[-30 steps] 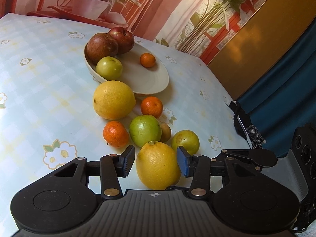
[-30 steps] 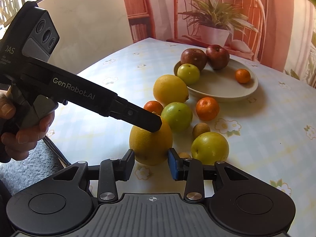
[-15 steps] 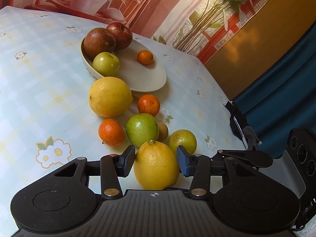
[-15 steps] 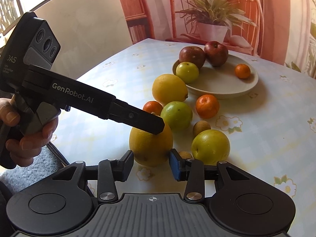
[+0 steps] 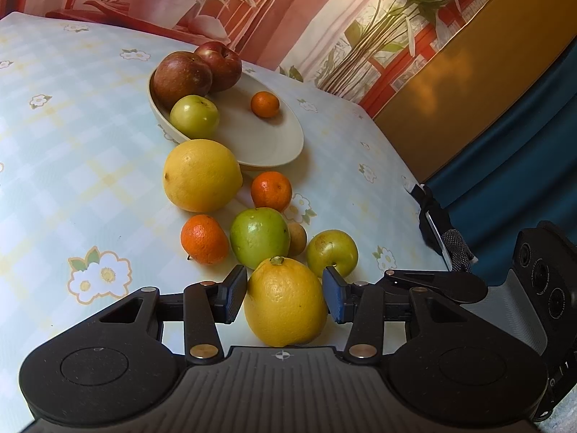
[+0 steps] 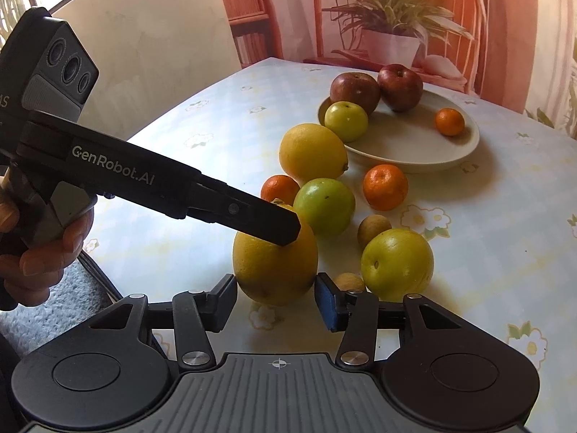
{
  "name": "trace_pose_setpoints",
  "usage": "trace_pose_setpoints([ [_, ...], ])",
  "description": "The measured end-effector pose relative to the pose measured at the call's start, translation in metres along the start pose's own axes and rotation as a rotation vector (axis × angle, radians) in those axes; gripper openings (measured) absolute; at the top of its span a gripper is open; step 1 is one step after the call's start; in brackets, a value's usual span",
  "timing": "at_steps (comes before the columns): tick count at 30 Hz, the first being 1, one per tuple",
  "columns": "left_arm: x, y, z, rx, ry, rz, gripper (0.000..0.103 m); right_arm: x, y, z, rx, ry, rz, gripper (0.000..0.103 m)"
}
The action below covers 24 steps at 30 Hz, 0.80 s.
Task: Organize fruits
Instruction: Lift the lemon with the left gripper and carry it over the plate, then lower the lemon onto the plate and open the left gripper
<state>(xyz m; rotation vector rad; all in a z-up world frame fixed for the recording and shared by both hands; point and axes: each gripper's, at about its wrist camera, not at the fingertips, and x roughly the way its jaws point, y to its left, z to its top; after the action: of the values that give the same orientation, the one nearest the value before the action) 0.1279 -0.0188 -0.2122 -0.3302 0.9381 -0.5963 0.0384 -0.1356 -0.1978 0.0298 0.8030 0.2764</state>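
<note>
A large yellow citrus [image 5: 285, 301] sits between the pads of my left gripper [image 5: 285, 297], which is shut on it just above the tablecloth. It also shows in the right wrist view [image 6: 274, 263], with the left gripper's finger [image 6: 267, 218] across it. My right gripper [image 6: 276, 301] is open and empty, just in front of that fruit. A white oval plate [image 5: 267, 140] holds two red apples [image 5: 182, 74], a green apple [image 5: 194, 115] and a small orange [image 5: 265, 104].
Loose on the table: a second yellow citrus [image 5: 202, 175], two oranges [image 5: 271, 190] [image 5: 204, 239], a green apple [image 5: 259, 236], a yellow-green apple [image 5: 331, 250] and small brown fruits [image 6: 373, 227]. The table edge runs at the right [image 5: 414, 187].
The left gripper has closed slightly on the yellow citrus and lifted a little with it. The right gripper has barely moved.
</note>
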Motion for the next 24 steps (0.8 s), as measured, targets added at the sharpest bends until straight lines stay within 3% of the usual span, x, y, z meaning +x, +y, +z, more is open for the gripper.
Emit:
trace_pose_setpoints([
  [11,-0.018,-0.010,0.019,0.030,-0.069,-0.001,0.048,-0.018,-0.003,0.022,-0.033,-0.085,-0.008,0.044],
  [18,-0.019,-0.021,0.066,0.063,-0.116,0.016,0.048,-0.022,-0.023,0.067,-0.083,-0.141,-0.027,0.044],
  [24,0.007,-0.024,0.110,0.082,-0.100,0.045,0.048,-0.004,-0.054,0.098,-0.090,-0.139,-0.058,0.044],
])
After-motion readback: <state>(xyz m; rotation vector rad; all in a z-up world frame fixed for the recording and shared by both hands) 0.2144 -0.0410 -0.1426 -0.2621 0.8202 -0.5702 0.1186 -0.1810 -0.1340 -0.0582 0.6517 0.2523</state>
